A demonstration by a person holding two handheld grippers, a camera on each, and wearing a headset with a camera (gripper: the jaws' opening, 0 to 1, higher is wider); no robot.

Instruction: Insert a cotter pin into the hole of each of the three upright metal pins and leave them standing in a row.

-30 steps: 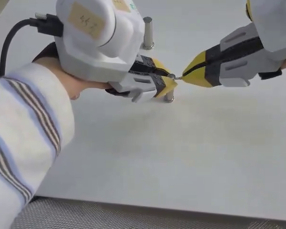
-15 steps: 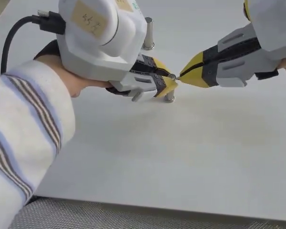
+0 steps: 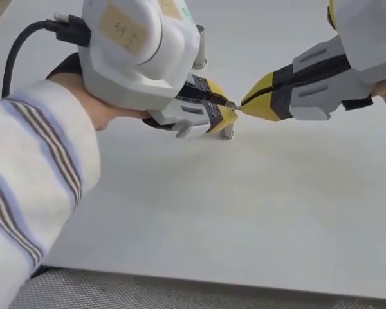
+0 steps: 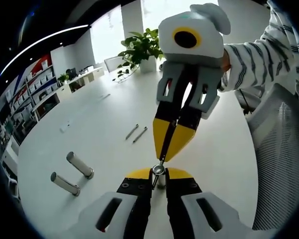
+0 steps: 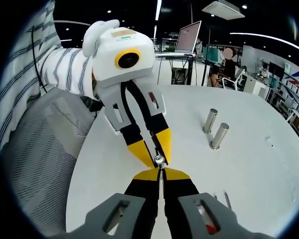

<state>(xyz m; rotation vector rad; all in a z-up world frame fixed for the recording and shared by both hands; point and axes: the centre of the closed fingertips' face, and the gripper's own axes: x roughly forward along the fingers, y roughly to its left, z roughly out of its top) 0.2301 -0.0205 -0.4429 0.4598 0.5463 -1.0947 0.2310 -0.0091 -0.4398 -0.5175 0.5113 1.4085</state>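
gripping the upright metal pin [image 3: 228,132] below its head, the left gripper [image 3: 226,112] has its yellow-tipped jaws closed on the smooth bright cylinder, which stands on the matte white table [image 3: 244,206]. the right gripper [image 3: 245,105] pinches a thin cotter pin [image 3: 238,107], tip at the pin's head. less wire shows between the tips than a second ago. two other pins [image 4: 79,166] stand well apart; the table's near edge lies well clear.

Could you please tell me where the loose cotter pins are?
In the left gripper view, both cotter pins lie on the table beside the right gripper, beyond two upright metal pins.
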